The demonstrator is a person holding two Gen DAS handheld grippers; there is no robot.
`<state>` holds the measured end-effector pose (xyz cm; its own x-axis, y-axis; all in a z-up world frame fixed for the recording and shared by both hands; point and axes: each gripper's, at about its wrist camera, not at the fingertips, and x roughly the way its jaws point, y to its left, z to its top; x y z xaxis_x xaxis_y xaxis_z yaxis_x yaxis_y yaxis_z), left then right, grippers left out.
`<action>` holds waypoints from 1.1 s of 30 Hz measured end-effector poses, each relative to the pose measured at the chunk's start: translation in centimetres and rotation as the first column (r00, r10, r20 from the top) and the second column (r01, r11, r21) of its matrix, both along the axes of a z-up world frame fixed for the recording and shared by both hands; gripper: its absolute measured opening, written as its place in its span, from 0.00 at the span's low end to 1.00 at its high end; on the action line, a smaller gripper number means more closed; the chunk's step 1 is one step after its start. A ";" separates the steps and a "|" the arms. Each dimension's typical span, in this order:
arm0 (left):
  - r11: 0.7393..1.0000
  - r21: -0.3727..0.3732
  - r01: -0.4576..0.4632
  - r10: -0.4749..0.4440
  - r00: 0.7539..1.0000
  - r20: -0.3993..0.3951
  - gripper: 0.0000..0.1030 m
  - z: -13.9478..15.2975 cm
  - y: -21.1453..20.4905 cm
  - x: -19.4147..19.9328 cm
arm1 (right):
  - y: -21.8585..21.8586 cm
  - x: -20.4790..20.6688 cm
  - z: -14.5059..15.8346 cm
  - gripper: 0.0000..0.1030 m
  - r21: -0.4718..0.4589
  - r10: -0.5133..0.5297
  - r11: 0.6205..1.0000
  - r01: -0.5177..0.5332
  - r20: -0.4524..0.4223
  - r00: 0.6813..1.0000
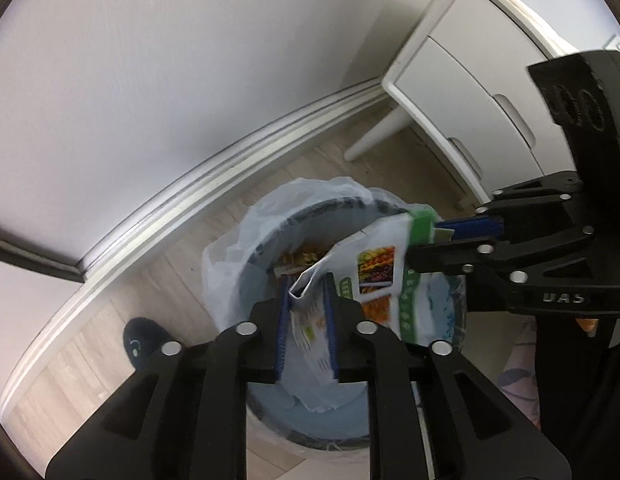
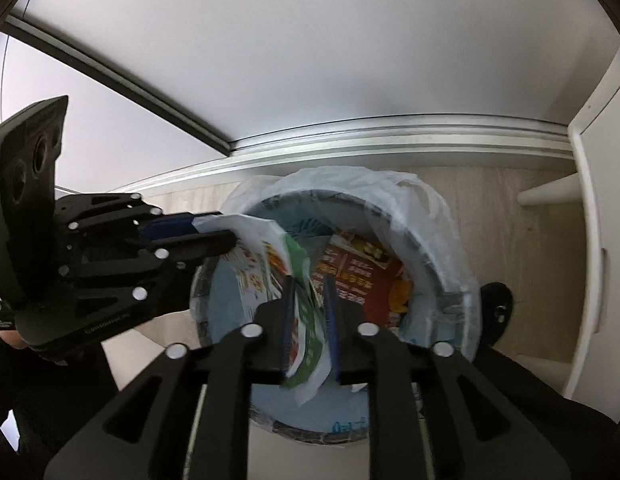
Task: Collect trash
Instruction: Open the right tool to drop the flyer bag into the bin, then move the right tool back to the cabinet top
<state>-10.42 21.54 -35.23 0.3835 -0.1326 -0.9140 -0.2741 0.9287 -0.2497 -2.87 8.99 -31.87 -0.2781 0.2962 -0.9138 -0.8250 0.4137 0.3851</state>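
A printed leaflet (image 1: 379,276) with fruit pictures and green borders hangs over the open trash bin (image 1: 266,240). My left gripper (image 1: 308,292) is partly closed on one folded end of it. My right gripper (image 1: 441,236) comes in from the right and pinches the other, green end. In the right wrist view the right gripper (image 2: 310,292) holds the leaflet (image 2: 306,320) between its blue pads, and the left gripper (image 2: 226,228) grips the far white edge. The bin (image 2: 425,256) has a white plastic liner and holds a red flyer (image 2: 361,268).
A white cabinet (image 1: 469,92) on legs stands right of the bin. A white skirting board (image 1: 230,168) runs along the wall behind. A dark slipper (image 1: 140,342) lies on the wooden floor left of the bin, and shows at the right in the other view (image 2: 497,300).
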 end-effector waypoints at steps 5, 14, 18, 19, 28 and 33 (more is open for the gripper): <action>0.999 0.023 -0.045 0.045 0.999 0.022 0.43 0.7 1.0 -0.5 | -0.7 0.8 1.0 0.58 0.018 -0.035 0.999 0.034 0.035 0.999; 0.995 0.046 -0.089 0.084 0.991 0.106 0.85 2.9 1.2 -0.9 | -2.3 2.5 6.3 0.85 0.150 -0.124 0.983 0.108 0.101 0.987; 0.994 0.068 -0.080 0.070 0.987 0.142 0.86 4.5 0.7 -0.6 | -3.6 3.6 9.4 0.85 0.222 -0.194 0.960 0.168 0.102 0.976; 0.995 0.067 -0.076 0.065 0.986 0.154 0.87 5.1 0.5 -0.5 | -4.1 4.0 10.3 0.85 0.245 -0.216 0.952 0.186 0.103 0.971; 0.995 0.099 -0.003 -0.024 0.963 0.270 0.88 11.2 -1.9 2.0 | -7.5 6.7 15.7 0.85 0.359 -0.359 0.884 0.301 0.108 0.927; 0.992 0.107 0.059 -0.093 0.934 0.344 0.89 15.4 -3.2 4.2 | -10.7 8.7 18.5 0.85 0.411 -0.449 0.835 0.366 0.125 0.885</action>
<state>-6.19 18.35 -19.82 0.6716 -0.0947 -0.7348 -0.1132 0.9671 -0.2280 5.79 -1.69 -13.42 0.1262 0.6628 -0.7381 -0.6899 0.5933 0.4148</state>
